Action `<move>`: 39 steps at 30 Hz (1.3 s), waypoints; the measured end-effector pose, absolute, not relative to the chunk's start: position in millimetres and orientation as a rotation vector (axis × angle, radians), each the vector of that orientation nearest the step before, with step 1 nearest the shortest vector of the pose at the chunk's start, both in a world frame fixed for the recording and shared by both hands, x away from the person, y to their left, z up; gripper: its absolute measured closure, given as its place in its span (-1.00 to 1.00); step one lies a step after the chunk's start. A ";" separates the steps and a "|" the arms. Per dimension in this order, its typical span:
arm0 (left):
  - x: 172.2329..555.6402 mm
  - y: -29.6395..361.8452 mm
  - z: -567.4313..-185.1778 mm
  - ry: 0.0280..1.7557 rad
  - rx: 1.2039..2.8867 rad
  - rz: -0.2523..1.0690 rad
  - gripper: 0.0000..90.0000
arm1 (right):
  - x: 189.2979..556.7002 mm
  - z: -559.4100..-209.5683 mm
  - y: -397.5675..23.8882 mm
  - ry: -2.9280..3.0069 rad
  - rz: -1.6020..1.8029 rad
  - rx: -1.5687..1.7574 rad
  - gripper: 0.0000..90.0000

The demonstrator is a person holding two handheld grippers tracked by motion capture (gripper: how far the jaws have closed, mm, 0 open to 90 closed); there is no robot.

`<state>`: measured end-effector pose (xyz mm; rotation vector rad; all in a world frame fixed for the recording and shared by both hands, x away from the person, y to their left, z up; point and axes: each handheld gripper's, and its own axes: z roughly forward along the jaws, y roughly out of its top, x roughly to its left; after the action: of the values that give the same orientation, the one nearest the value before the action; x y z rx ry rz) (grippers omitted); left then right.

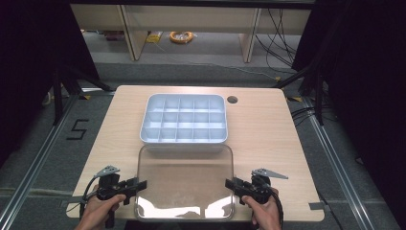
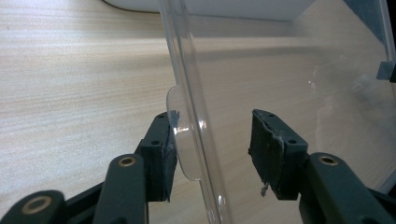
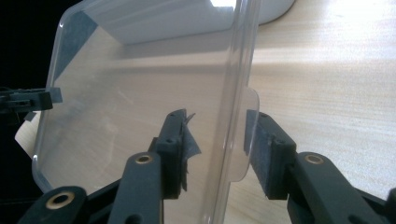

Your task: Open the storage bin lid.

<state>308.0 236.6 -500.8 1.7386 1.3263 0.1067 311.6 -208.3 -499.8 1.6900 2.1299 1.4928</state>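
Flat, clear lid [image 1: 185, 184] lies squarish before tray [image 1: 184, 137].

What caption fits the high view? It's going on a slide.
Two hand-held grippers, left gripper and right gripper, flank a clear lid on the table, before a compartment tray.

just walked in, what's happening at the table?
A person holds a gripper in each hand at the near edge of the wooden table. The left gripper and right gripper flank a clear plastic lid, one at each side edge. In both gripper views the jaws straddle the lid's rim and side tab with visible gaps, so they look open rather than clamped. A grey compartment tray sits uncovered just beyond the lid.
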 end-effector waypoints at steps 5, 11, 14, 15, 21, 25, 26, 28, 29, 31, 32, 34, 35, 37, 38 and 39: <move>308.3 235.9 -502.5 1.332 1.741 0.104 0.13 | 312.0 -501.8 -208.5 2.141 1.483 1.690 0.32; 309.6 235.2 -504.5 1.337 1.773 0.129 0.14 | 313.8 -505.7 -208.6 2.159 1.438 1.708 0.29; 311.3 235.0 -505.3 1.345 1.774 0.129 0.14 | 315.6 -507.1 -207.8 2.162 1.419 1.717 0.28; 312.1 235.0 -505.8 1.348 1.774 0.130 0.14 | 316.1 -507.4 -207.7 2.166 1.416 1.715 0.27; 316.9 234.9 -506.8 1.363 1.778 0.133 0.14 | 319.7 -509.1 -205.1 2.169 1.383 1.714 0.24; 317.7 235.4 -508.2 1.364 1.781 0.136 0.14 | 320.1 -509.0 -204.5 2.180 1.371 1.703 0.22; 317.9 235.2 -508.4 1.367 1.784 0.137 0.14 | 320.3 -509.1 -203.8 2.181 1.364 1.705 0.21; 318.3 235.5 -509.6 1.373 1.792 0.136 0.14 | 320.2 -508.2 -202.4 2.188 1.342 1.682 0.22; 318.4 235.3 -510.3 1.376 1.793 0.134 0.14 | 321.0 -507.9 -201.3 2.185 1.296 1.668 0.22; 318.9 235.3 -510.4 1.380 1.796 0.136 0.14 | 321.6 -507.4 -200.9 2.193 1.284 1.651 0.22; 318.9 235.3 -510.4 1.380 1.796 0.136 0.13 | 321.6 -507.4 -200.9 2.193 1.284 1.651 0.22; 320.0 237.2 -510.5 1.366 1.842 0.140 0.12 | 322.7 -508.3 -199.5 2.193 1.270 1.667 0.22; 320.2 236.1 -510.7 1.375 1.839 0.138 0.11 | 322.8 -508.1 -199.6 2.199 1.272 1.668 0.22; 320.5 233.1 -511.8 1.381 1.816 0.145 0.08 | 324.0 -509.0 -199.1 2.197 1.266 1.657 0.21; 320.5 233.1 -511.8 1.381 1.816 0.145 0.07 | 324.3 -509.5 -199.3 2.202 1.282 1.655 0.21; 321.0 234.4 -511.5 1.371 1.856 0.147 0.06 | 325.0 -510.3 -199.3 2.199 1.277 1.664 0.21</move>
<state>321.0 234.4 -511.5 1.8558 1.3705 0.1465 325.0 -199.3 -510.3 1.6641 2.1988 1.2771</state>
